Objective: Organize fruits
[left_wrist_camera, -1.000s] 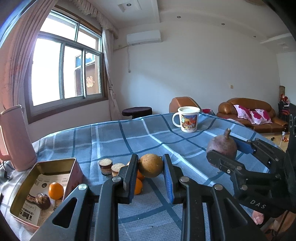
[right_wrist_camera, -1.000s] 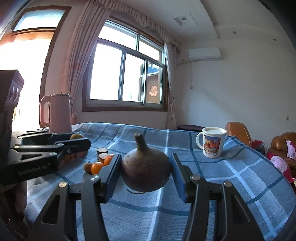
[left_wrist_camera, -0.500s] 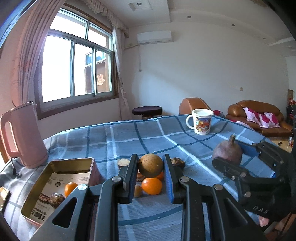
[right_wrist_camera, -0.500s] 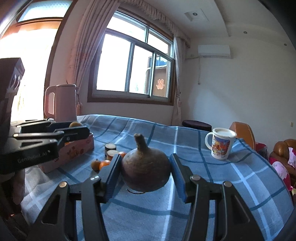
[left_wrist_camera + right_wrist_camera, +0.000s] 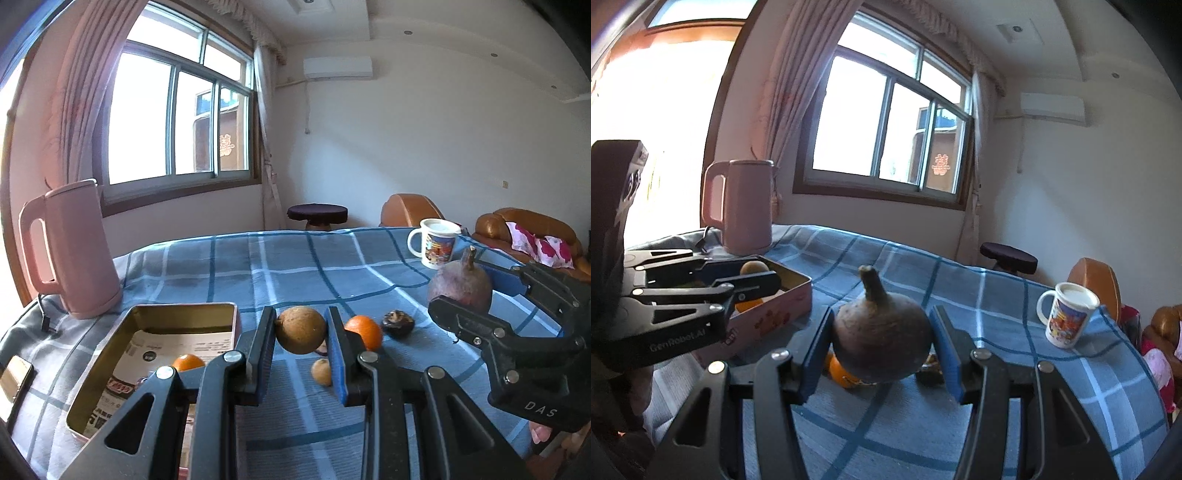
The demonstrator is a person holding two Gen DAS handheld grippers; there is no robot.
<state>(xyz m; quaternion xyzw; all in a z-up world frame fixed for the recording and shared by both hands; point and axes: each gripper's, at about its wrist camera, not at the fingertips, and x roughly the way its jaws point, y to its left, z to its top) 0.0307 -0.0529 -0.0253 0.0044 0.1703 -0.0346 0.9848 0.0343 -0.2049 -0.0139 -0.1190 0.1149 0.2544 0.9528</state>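
Both grippers loaded above the blue checked tablecloth.

The left gripper is clamped at its narrowest on a round brown fruit, beside the open tin box containing an orange. The right gripper is partly closed, gripping a stemmed purple root. An orange and smaller fruits lie on the cloth.

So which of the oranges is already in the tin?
The orange lying on the printed paper inside the tin; the other orange sits on the blue cloth beside the left gripper.

Two oranges; one mug; one tin
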